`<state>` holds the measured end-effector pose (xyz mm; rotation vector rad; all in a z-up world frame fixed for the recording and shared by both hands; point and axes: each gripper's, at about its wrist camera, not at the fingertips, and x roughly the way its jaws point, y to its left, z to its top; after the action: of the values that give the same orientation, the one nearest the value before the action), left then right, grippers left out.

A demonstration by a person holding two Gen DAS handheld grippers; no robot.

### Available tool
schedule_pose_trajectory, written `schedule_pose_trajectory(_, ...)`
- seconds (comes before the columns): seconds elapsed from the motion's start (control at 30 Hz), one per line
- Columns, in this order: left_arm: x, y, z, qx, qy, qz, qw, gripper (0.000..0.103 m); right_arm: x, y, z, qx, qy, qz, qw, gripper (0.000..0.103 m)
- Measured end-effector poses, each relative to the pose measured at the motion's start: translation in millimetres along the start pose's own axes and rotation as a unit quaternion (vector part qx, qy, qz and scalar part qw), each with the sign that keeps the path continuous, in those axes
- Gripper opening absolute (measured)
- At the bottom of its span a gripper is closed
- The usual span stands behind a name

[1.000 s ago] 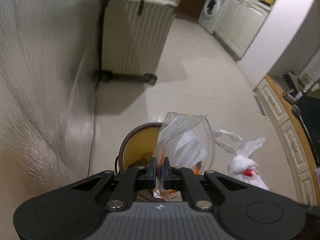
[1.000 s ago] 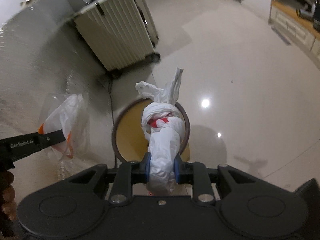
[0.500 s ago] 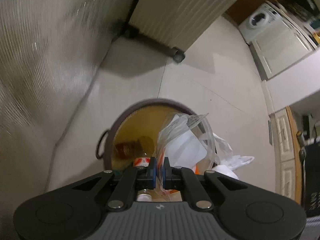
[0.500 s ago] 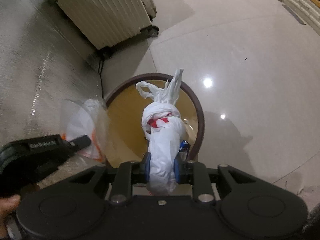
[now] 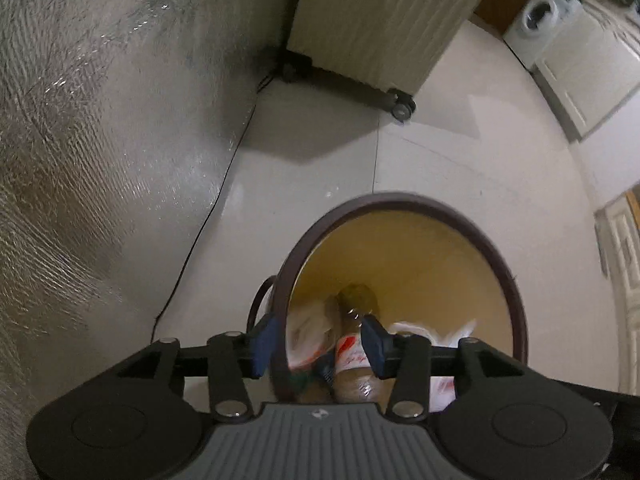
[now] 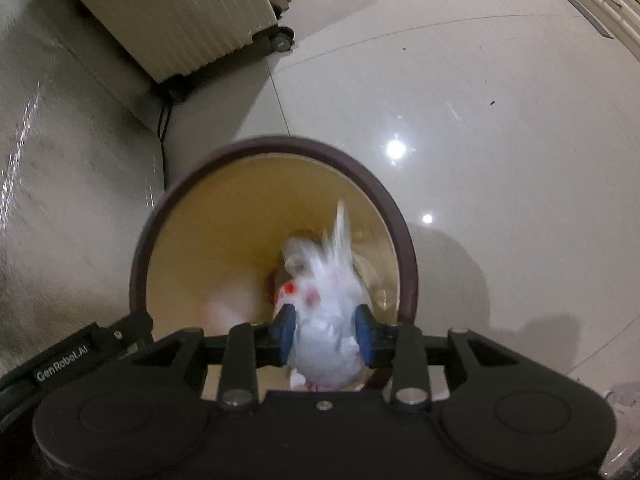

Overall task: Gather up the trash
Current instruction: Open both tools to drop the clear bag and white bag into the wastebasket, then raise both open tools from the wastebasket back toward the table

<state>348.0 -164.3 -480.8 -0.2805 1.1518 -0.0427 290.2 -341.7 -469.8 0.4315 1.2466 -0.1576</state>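
Observation:
A round bin with a dark brown rim [image 5: 404, 200] and yellow inside stands on the floor; it also shows in the right wrist view [image 6: 280, 144]. My left gripper [image 5: 320, 344] is open over the bin's left rim, empty. Below it inside the bin lie a clear plastic bag [image 5: 308, 332] and a brown bottle [image 5: 352, 344]. My right gripper [image 6: 324, 338] is open over the bin. The white tied plastic bag [image 6: 324, 300] sits blurred between its fingers, over the bin's inside.
A ribbed beige suitcase on wheels [image 5: 380, 20] stands behind the bin, also in the right wrist view [image 6: 180, 12]. A silvery textured wall [image 5: 80, 140] runs along the left with a black cable [image 5: 208, 208] on the floor. White cabinets and a washing machine [image 5: 540, 12] are far right.
Both grippers moved down over the bin and opened. The left let go of the clear bag, which now lies in the bin. The white bag is blurred between the right fingers.

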Motion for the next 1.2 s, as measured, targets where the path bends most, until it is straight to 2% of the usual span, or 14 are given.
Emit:
schedule_pose_trajectory(0.17,-0.1,-1.5,-4.0,0.021,0.025,-0.006,0.9995,0.048,-7.3,-8.5,-8.4,-0.008,-0.007,0.001,1.000,0.037)
schedule_pose_trajectory(0.43,-7.2,-4.6,-14.1,0.056,0.053,0.005,0.9970,0.056,-16.8,-16.1,-17.9,-0.018,-0.005,-0.002,1.000,0.037)
schedule_pose_trajectory(0.67,-21.4,-1.5,-13.1,0.065,0.060,0.017,0.9959,0.071,-28.2,-8.4,-24.1,-0.045,-0.009,0.001,0.999,0.038)
schedule_pose_trajectory(0.77,-31.4,-0.9,-11.8,0.069,0.061,0.019,0.9956,0.077,-36.1,-5.3,-26.2,-0.055,-0.019,0.004,0.998,0.042)
schedule_pose_trajectory(1.07,-63.3,1.5,-12.1,0.087,0.055,0.027,0.9944,0.101,-64.3,-7.4,-32.9,-0.072,-0.049,0.003,0.996,0.070)
schedule_pose_trajectory(1.1,-66.9,1.7,-12.1,0.088,0.054,0.028,0.9943,0.103,-67.3,-7.6,-33.8,-0.074,-0.050,0.001,0.996,0.074)
schedule_pose_trajectory(1.2,-79.4,3.2,-12.3,0.094,0.049,0.031,0.9939,0.103,-76.3,-9.0,-37.2,-0.076,-0.054,-0.005,0.996,0.076)
